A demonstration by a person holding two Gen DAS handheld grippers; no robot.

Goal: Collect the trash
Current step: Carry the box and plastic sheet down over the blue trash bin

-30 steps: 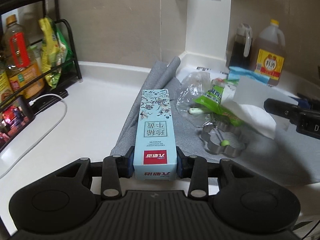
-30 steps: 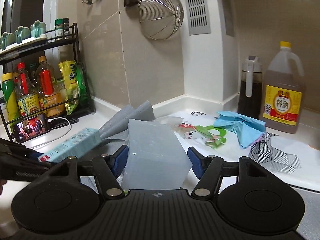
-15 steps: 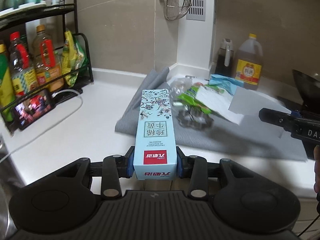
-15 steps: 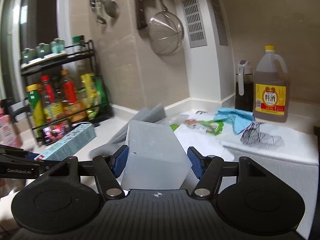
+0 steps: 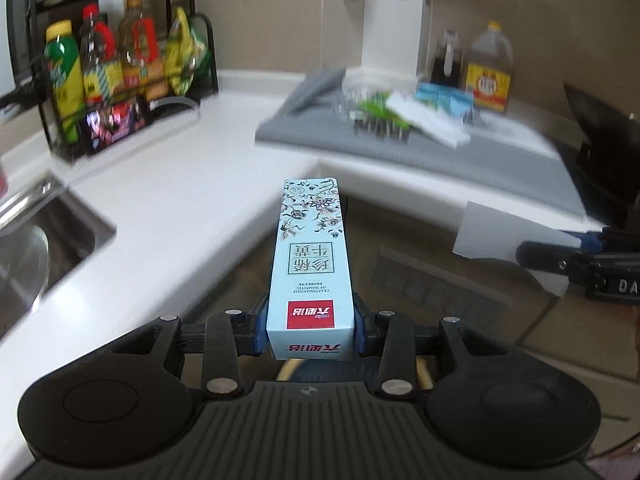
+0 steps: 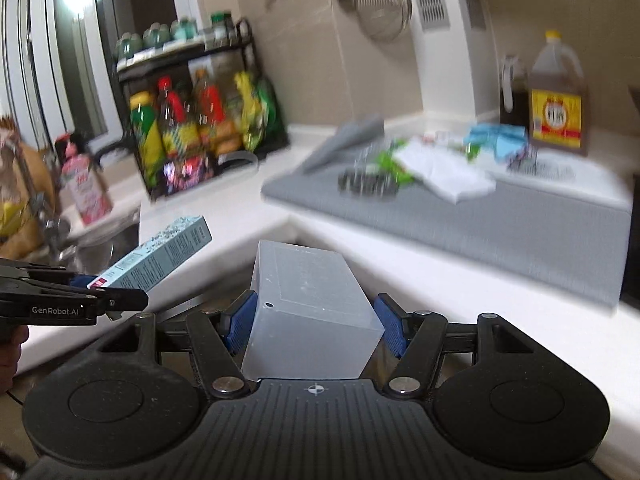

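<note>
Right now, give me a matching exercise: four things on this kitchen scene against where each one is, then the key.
Things:
1. pale blue carton
2. translucent box
3. sauce bottles
4. yellow-labelled jug

Places:
A. on the black rack
B. between the right gripper's pads
C. on the counter by the back wall
D. between the left gripper's pads

Pairs: 1-D, 2-B, 3-A, 4-C

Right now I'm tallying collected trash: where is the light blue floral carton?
The light blue floral carton is clamped in the left gripper, off the white countertop's inner corner, left of the right gripper's translucent plastic box.
</note>
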